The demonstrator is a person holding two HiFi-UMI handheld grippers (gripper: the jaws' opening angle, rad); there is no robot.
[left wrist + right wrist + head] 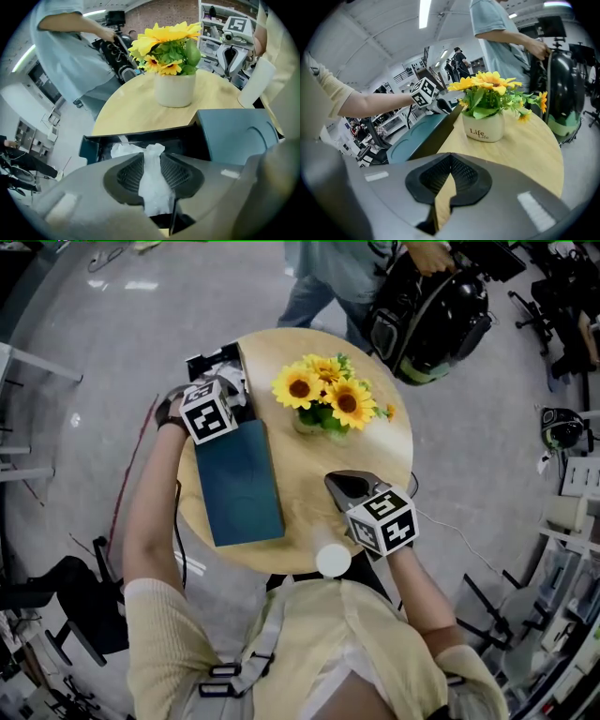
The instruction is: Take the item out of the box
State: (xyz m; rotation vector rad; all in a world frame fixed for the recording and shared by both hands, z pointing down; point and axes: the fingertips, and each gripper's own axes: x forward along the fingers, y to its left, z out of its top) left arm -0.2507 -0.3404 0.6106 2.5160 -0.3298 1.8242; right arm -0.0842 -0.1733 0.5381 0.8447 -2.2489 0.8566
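While you lean over the round wooden table [309,521], a glossy grey floor [103,343] spreads around it, with a cluttered workshop of racks beyond. A person [328,277] stands at the far side, handling bulky black gear.

Your left gripper [152,178] reaches into the open dark box [93,146] at the table's far left edge, and its pads pinch a strip of crinkled white wrapping [123,150] that bunches up inside the box. Only the left gripper view shows this. From your head view the marker cube covers the box's contents. The teal lid [239,484] lies flat on the table, on your side of the box.

Your right gripper [449,180] hovers over bare wood near your body with its tips pressed together and nothing between them.

Sunflowers [323,390] stand mid-table in a white pot [483,127]. Only the right gripper view shows its print, which reads "Life", with the same word smaller beneath. A white cylinder [333,561] stands at the near edge.
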